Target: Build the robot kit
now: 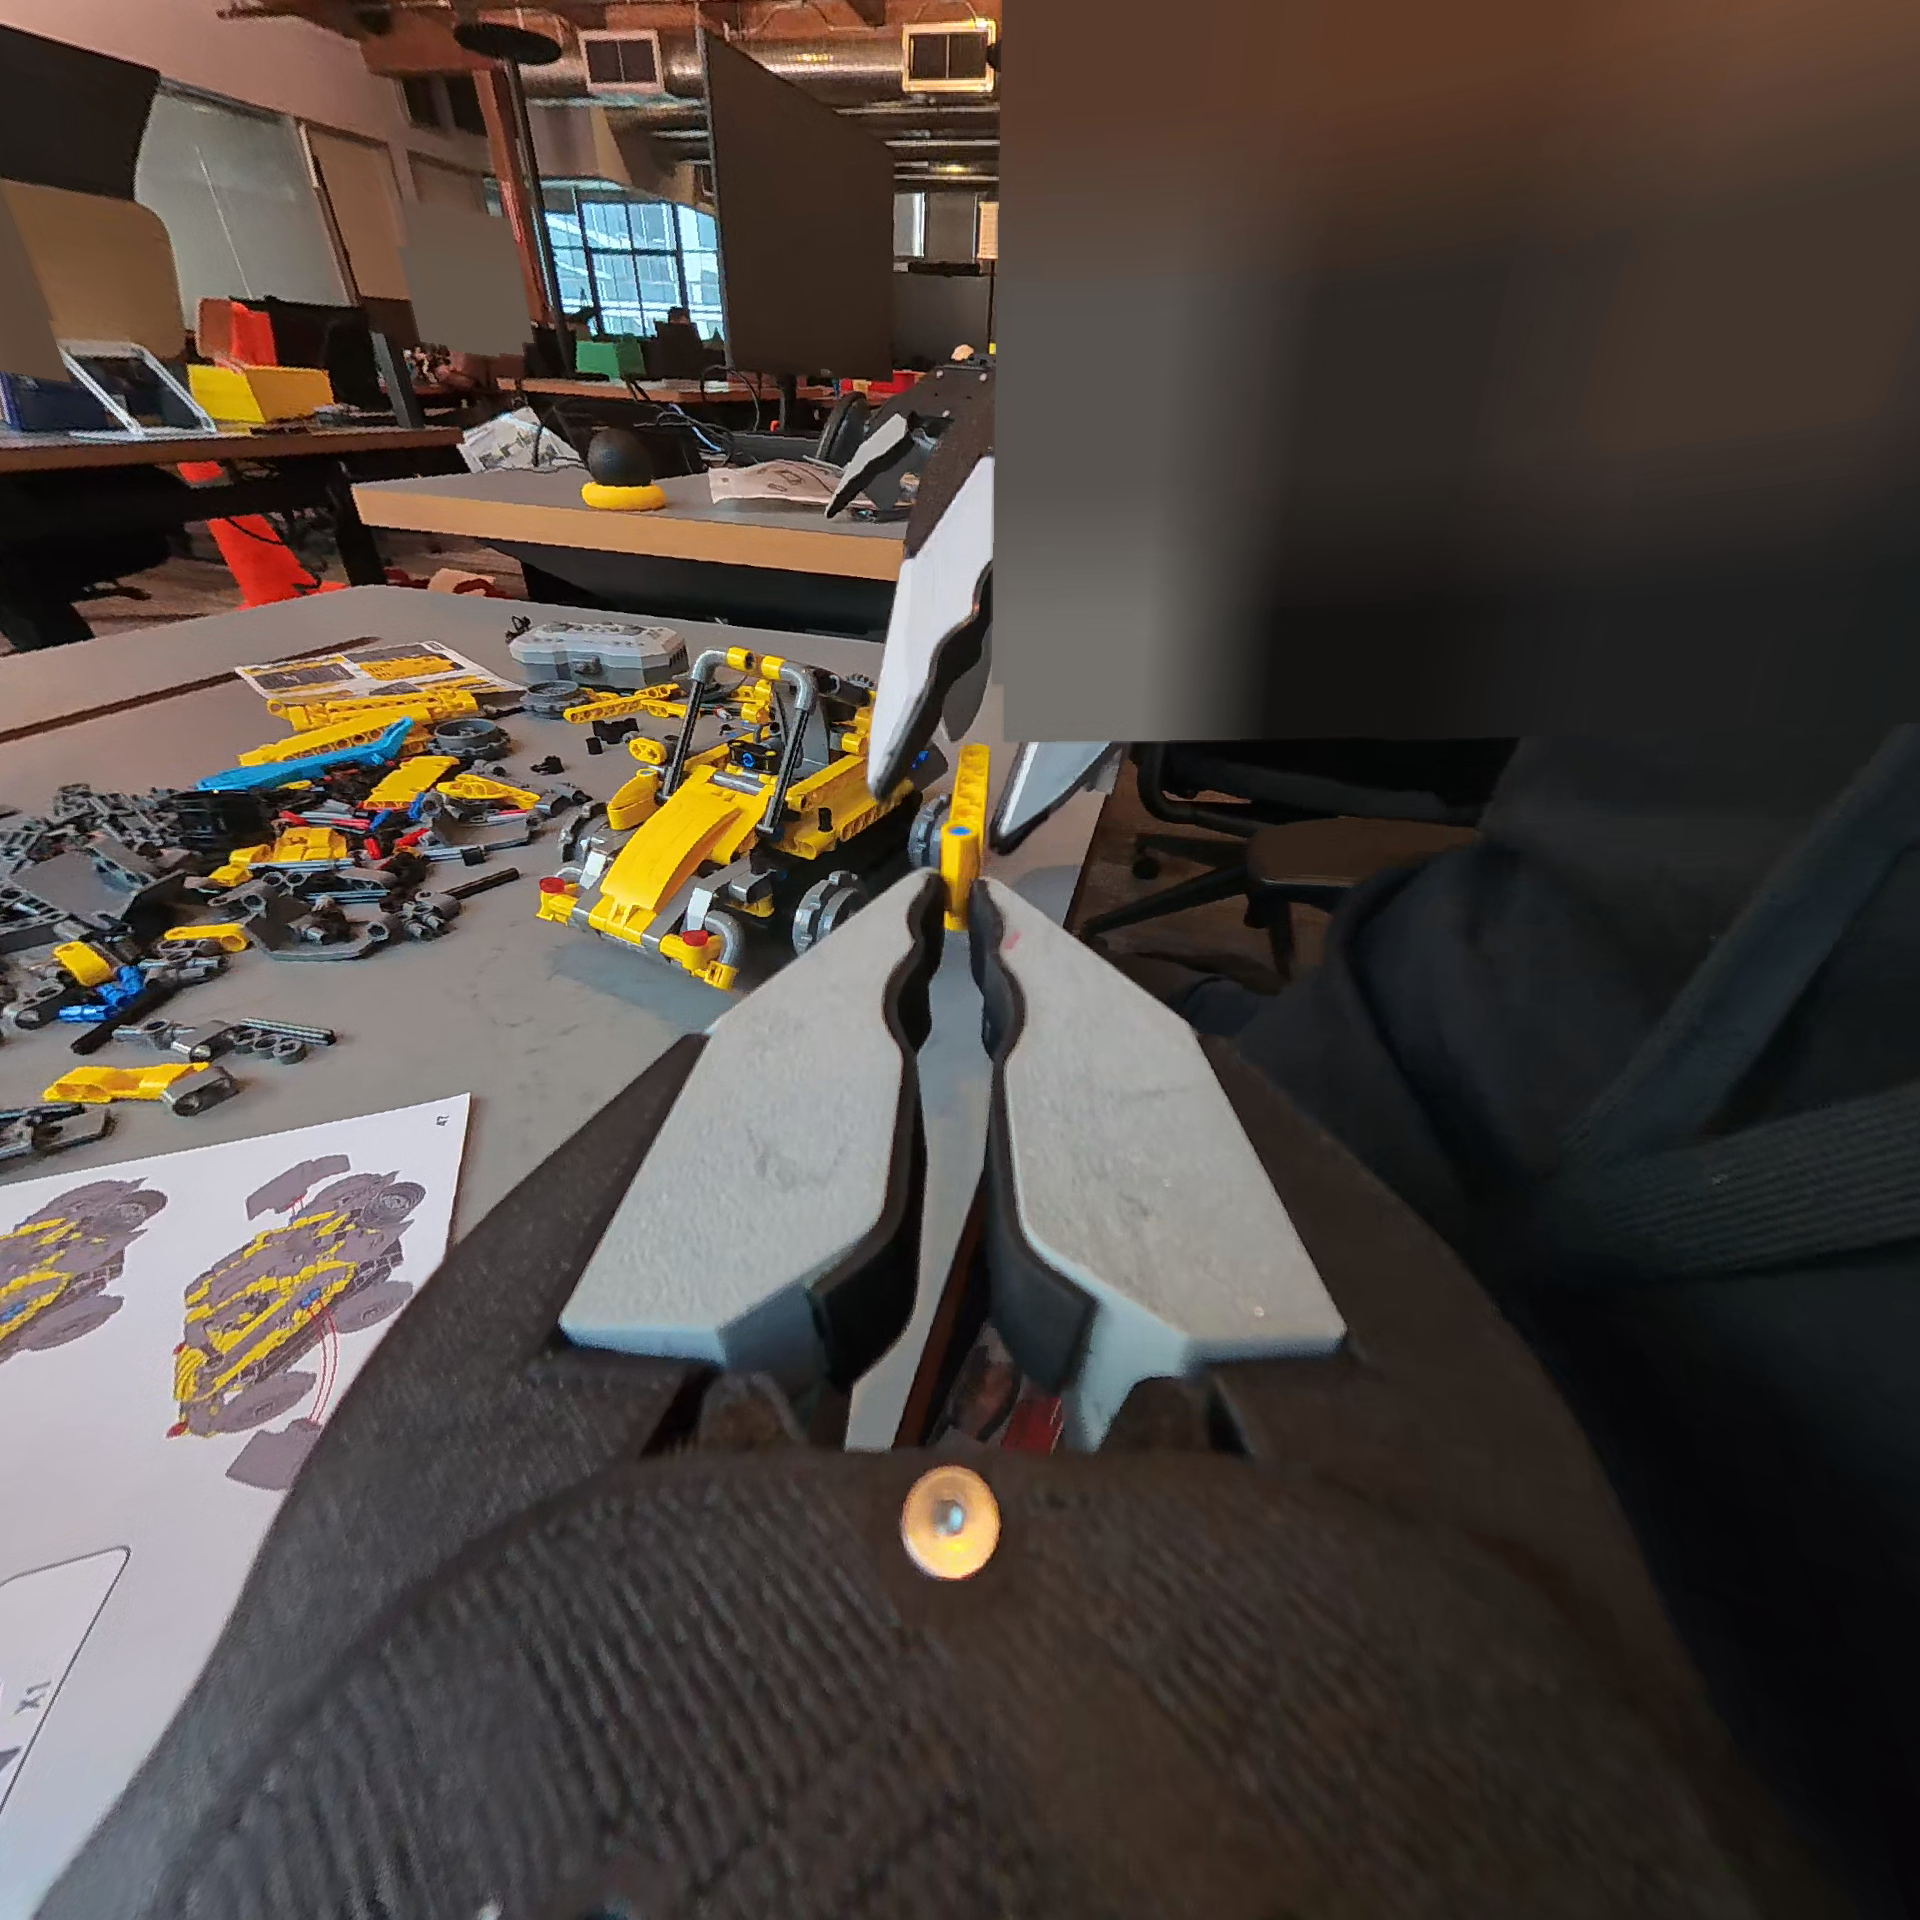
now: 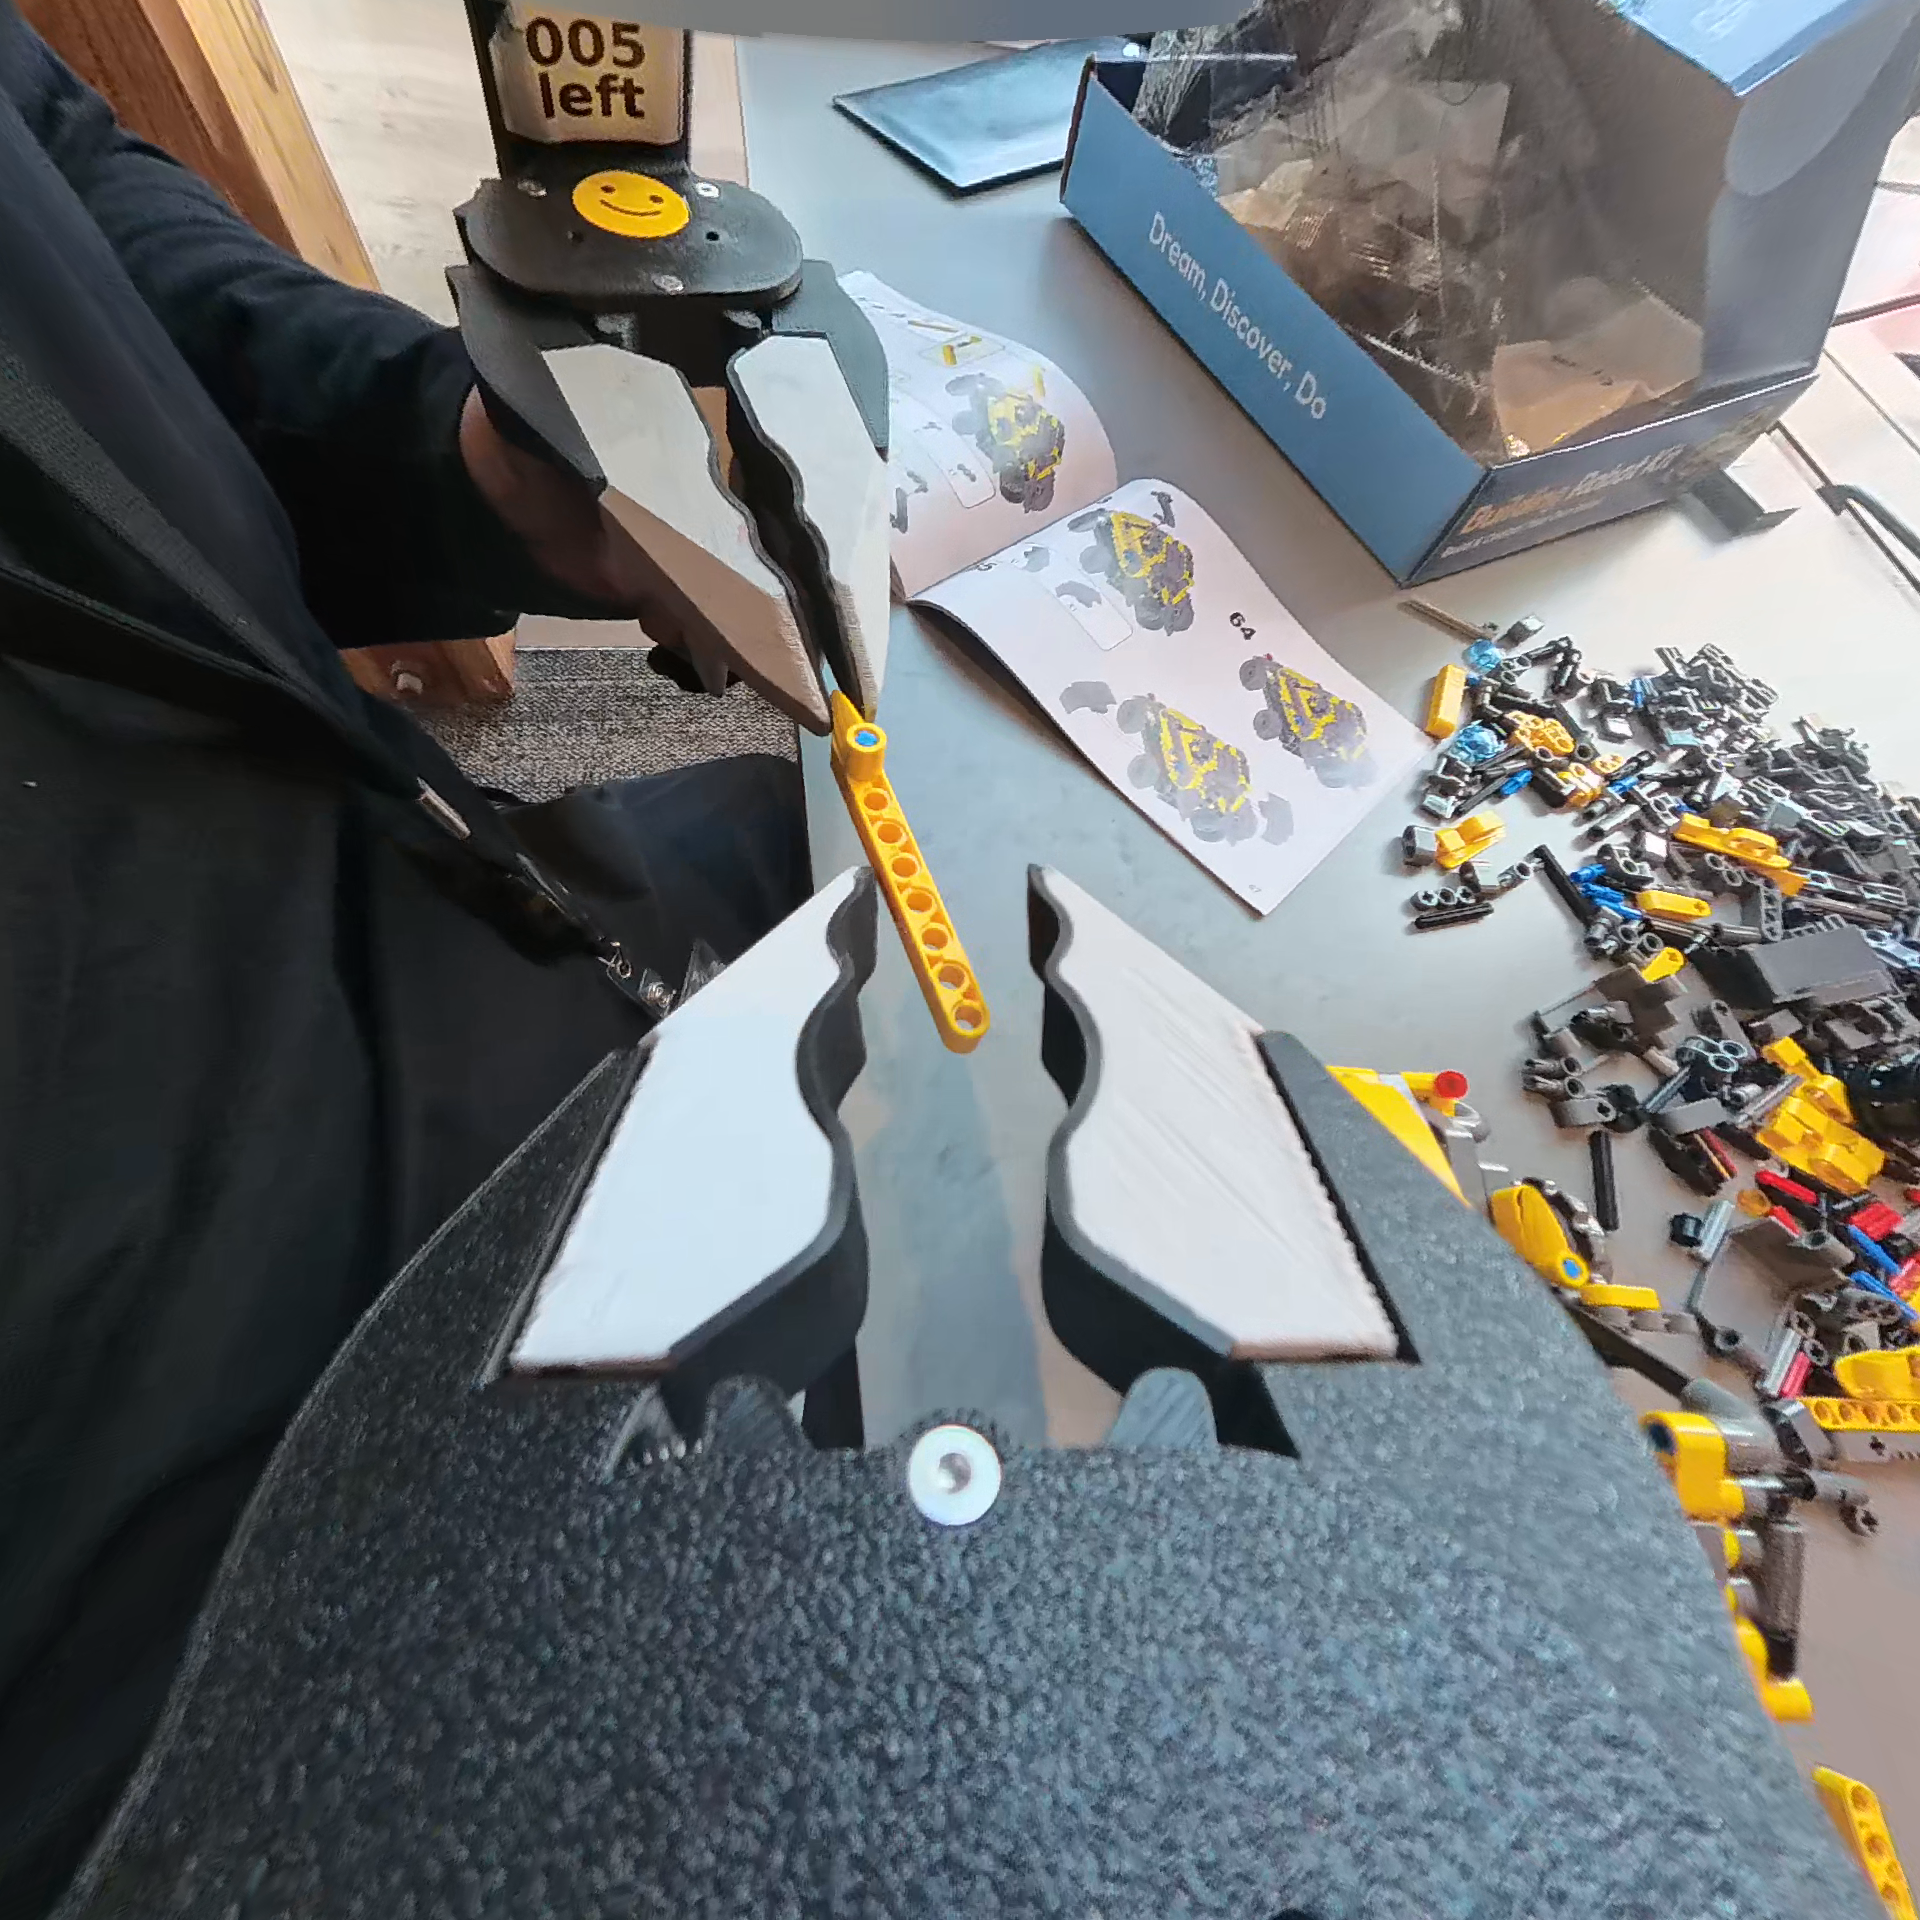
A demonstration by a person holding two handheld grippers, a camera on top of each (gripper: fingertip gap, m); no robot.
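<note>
My left gripper (image 1: 956,894) is shut on the end of a yellow holed beam (image 1: 964,831) that carries a blue pin, and holds it upright above the grey table's edge. In the right wrist view, the left gripper (image 2: 847,701) holds the beam (image 2: 914,904) by its top end, and the beam hangs down between the fingers of my right gripper (image 2: 951,883). The right gripper is open and empty; its left fingertip (image 2: 857,894) is close beside the beam. One right finger (image 1: 930,644) shows above a yellow and grey toy vehicle (image 1: 717,831).
A pile of loose yellow, grey, black and blue parts (image 2: 1714,935) lies on the table (image 2: 1299,987), and shows in the left wrist view (image 1: 260,862). An open instruction booklet (image 2: 1174,686) and a blue cardboard box (image 2: 1351,343) lie beyond. A person's dark clothing is close by.
</note>
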